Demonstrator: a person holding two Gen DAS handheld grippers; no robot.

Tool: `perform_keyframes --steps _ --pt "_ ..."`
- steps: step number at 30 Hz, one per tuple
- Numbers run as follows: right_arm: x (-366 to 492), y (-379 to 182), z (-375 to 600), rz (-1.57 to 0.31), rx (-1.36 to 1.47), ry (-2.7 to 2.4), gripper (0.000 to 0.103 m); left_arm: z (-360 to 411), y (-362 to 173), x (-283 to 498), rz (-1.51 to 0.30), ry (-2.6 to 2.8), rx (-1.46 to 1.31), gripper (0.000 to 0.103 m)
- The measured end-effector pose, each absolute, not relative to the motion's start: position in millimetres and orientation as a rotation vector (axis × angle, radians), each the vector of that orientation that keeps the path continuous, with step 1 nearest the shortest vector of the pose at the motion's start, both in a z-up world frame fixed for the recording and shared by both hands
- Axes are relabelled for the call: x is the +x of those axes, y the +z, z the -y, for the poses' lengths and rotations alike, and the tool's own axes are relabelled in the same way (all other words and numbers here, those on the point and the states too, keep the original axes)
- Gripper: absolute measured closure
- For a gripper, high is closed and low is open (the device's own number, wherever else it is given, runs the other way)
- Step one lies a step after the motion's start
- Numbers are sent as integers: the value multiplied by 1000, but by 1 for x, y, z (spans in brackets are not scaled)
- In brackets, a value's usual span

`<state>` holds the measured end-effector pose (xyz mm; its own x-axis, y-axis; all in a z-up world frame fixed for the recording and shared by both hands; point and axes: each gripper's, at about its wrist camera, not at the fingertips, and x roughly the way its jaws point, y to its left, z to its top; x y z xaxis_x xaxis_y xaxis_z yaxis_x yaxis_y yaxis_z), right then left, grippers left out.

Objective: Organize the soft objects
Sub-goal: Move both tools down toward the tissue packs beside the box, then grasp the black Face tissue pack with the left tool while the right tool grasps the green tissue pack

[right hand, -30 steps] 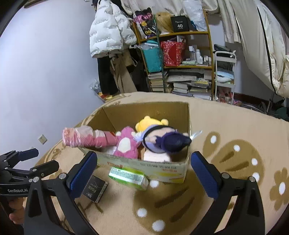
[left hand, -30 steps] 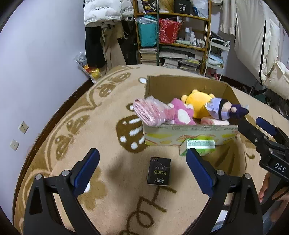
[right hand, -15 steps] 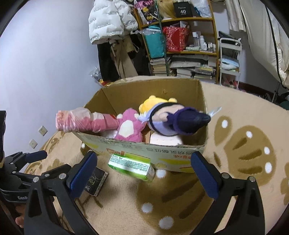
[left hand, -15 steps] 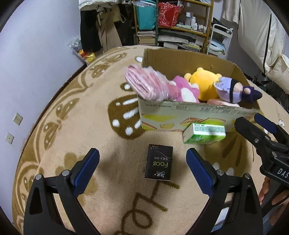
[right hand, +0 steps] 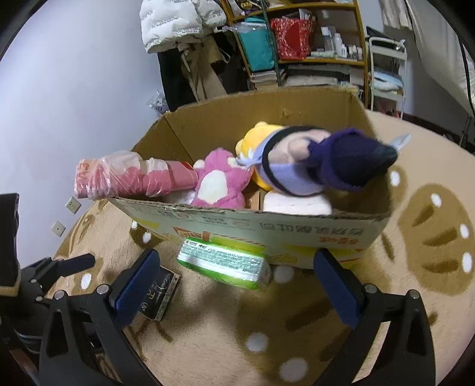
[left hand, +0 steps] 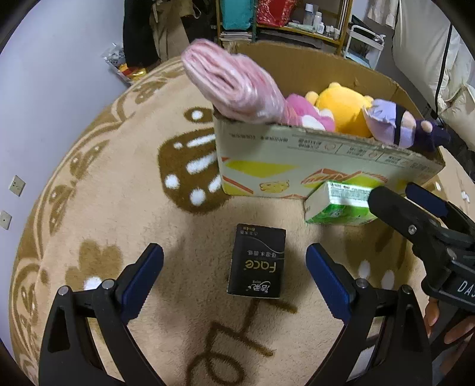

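A black tissue pack (left hand: 256, 261) lies flat on the carpet, centred between the fingers of my open left gripper (left hand: 234, 267), which hovers just above it. A green tissue pack (right hand: 222, 264) leans against the front of the cardboard box (right hand: 267, 228), ahead of my open right gripper (right hand: 237, 285). The same green tissue pack (left hand: 338, 202) shows at the right of the left wrist view. Inside the box (left hand: 297, 160) are a wrapped pink roll (left hand: 234, 83), a pink plush (right hand: 219, 184), a yellow plush (left hand: 341, 110) and a purple doll (right hand: 323, 160).
The beige patterned carpet (left hand: 118, 207) covers the floor. A shelf (right hand: 297, 44) full of books and bags stands behind the box, with jackets (right hand: 178, 20) hanging beside it. A hand (left hand: 445, 320) holds the right gripper at the lower right of the left wrist view.
Both grippers have moved forward and down toward the packs and the box. The black pack now lies between the left fingers, the green pack close before the right ones.
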<state>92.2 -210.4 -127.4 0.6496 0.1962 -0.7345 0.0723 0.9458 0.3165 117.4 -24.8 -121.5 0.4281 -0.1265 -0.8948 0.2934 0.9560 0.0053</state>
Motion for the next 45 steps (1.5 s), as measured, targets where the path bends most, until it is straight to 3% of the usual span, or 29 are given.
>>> perform_keyframes --steps 20,35,45 --pt "114 -165 207 -1030 497 31 0 33 -155 134 -1172 -277 186 7" --pt "122 -171 198 -1051 520 -29 0 29 -176 144 -1219 -241 208 8" --pt "120 -169 194 -1056 472 -36 0 28 -179 143 -1220 -250 204 28"
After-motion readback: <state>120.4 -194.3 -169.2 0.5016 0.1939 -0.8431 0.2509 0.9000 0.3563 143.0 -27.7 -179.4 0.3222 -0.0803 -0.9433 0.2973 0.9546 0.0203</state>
